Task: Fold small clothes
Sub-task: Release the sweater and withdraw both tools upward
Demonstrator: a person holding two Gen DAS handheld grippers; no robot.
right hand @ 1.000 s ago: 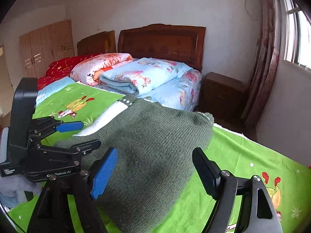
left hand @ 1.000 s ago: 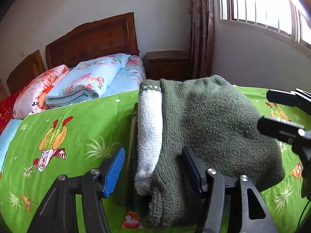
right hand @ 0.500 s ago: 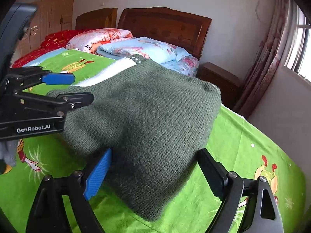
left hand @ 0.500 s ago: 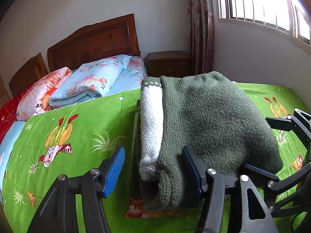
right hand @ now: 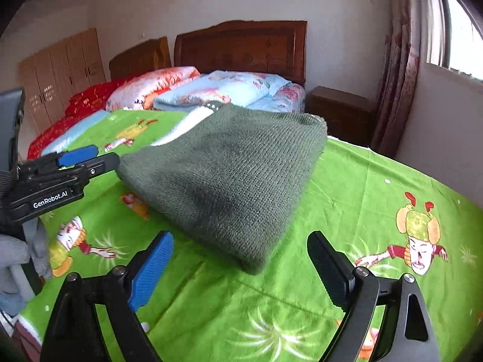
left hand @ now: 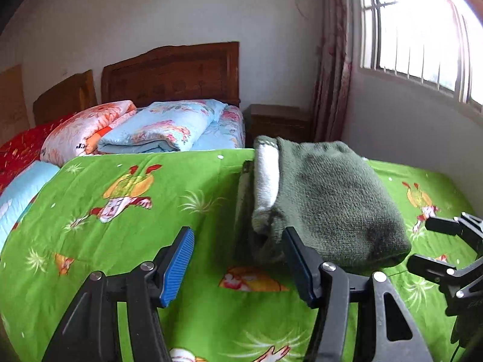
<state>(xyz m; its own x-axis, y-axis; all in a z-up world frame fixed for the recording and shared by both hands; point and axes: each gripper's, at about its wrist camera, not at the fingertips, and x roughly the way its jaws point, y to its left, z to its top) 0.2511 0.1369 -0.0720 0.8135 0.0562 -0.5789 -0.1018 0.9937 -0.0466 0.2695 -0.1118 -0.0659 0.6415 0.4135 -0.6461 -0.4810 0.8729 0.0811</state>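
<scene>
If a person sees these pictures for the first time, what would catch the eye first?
First, the folded dark green sweater, with a white strip along one side, lying on the bright green cartoon-print bedspread. Next, the open left hand-held gripper and right hand-held gripper just in front of it, holding nothing. Behind, folded floral quilts lie against a dark wooden headboard.

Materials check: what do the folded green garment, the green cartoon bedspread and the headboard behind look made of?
Folded dark green sweater: chunky knit, likely wool or acrylic; visible stitch rows, matte and fuzzy, with a white knit band along one edge. Green cartoon-print bedspread: thin printed woven fabric, probably cotton or polyester; smooth, lightly creased, slight sheen. Brown headboard: carved wood, reddish-brown with a semi-gloss varnish look.
</scene>
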